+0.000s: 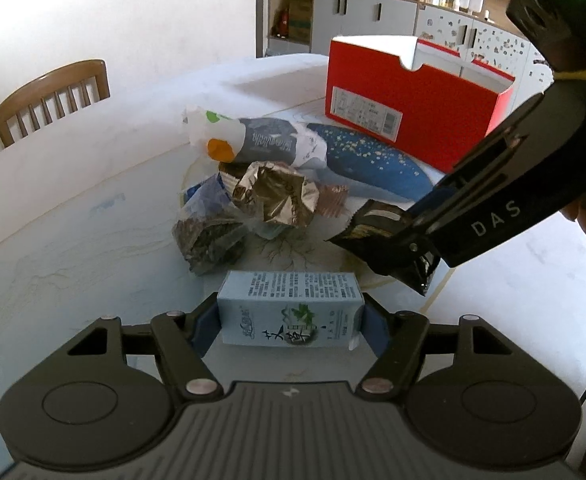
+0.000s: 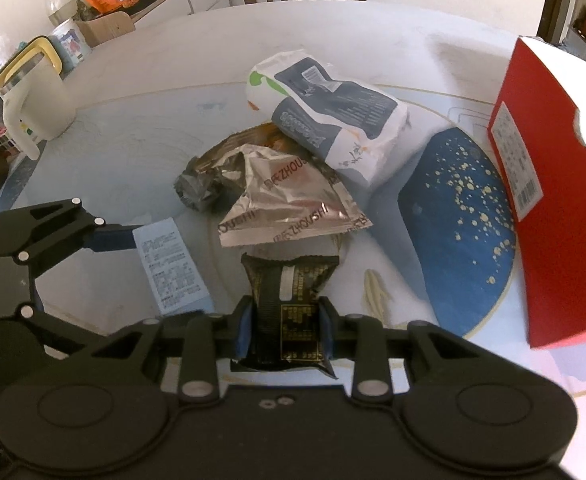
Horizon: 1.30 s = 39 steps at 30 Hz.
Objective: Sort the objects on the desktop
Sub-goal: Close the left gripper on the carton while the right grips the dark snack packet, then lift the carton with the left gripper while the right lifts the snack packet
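My left gripper (image 1: 291, 320) is shut on a light blue carton (image 1: 289, 308) that rests on the table, a pad on each end. In the right wrist view the same carton (image 2: 171, 268) shows at lower left in the left gripper (image 2: 153, 276). My right gripper (image 2: 285, 320) is shut on a black snack packet (image 2: 289, 280), seen from the left wrist as a packet (image 1: 373, 232) held just above the table. Behind lie a crumpled silver foil packet (image 2: 289, 200), a white and grey bag (image 2: 333, 116) and a clear bag of dark bits (image 1: 209, 236).
An open red box (image 1: 409, 100) stands at the back right, with a blue gold-speckled flat item (image 1: 373, 160) in front of it. A cream jug (image 2: 33, 96) stands at the table's left edge. A wooden chair (image 1: 49, 100) is beyond the table.
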Each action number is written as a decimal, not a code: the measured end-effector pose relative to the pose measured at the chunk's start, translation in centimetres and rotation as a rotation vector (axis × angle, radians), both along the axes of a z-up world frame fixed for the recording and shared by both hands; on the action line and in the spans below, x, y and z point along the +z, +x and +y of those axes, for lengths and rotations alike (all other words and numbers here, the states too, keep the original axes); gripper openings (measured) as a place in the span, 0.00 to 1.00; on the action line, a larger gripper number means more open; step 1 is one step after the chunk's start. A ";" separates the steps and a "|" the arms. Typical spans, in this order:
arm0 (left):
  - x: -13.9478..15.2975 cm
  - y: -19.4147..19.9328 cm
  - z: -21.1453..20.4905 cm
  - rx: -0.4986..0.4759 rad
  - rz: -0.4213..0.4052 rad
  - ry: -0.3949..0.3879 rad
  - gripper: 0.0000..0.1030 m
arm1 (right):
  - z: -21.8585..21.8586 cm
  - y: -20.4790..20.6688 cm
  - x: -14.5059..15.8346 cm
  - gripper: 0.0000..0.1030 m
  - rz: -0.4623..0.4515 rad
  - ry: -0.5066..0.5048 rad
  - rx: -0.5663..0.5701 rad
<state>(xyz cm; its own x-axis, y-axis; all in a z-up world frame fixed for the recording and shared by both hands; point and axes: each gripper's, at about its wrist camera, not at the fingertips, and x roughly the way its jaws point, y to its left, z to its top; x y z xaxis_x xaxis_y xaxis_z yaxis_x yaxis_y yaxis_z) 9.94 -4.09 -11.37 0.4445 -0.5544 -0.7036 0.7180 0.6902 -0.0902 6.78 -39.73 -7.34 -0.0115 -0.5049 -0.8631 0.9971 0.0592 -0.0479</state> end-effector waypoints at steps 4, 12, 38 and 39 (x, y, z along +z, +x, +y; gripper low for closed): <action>0.5 -0.3 0.2 0.007 0.006 -0.013 0.68 | 0.8 -0.2 0.4 0.30 -0.002 -0.008 -0.005; 1.7 -1.2 0.2 0.000 0.009 -0.035 0.68 | 2.4 -0.9 1.5 0.30 -0.013 -0.034 -0.026; 7.8 -2.7 -0.6 0.021 -0.005 -0.099 0.68 | 5.8 -3.2 8.3 0.30 -0.009 -0.143 -0.012; 8.1 -2.7 -0.7 0.021 -0.006 -0.101 0.68 | 5.9 -3.3 8.6 0.30 -0.008 -0.147 -0.013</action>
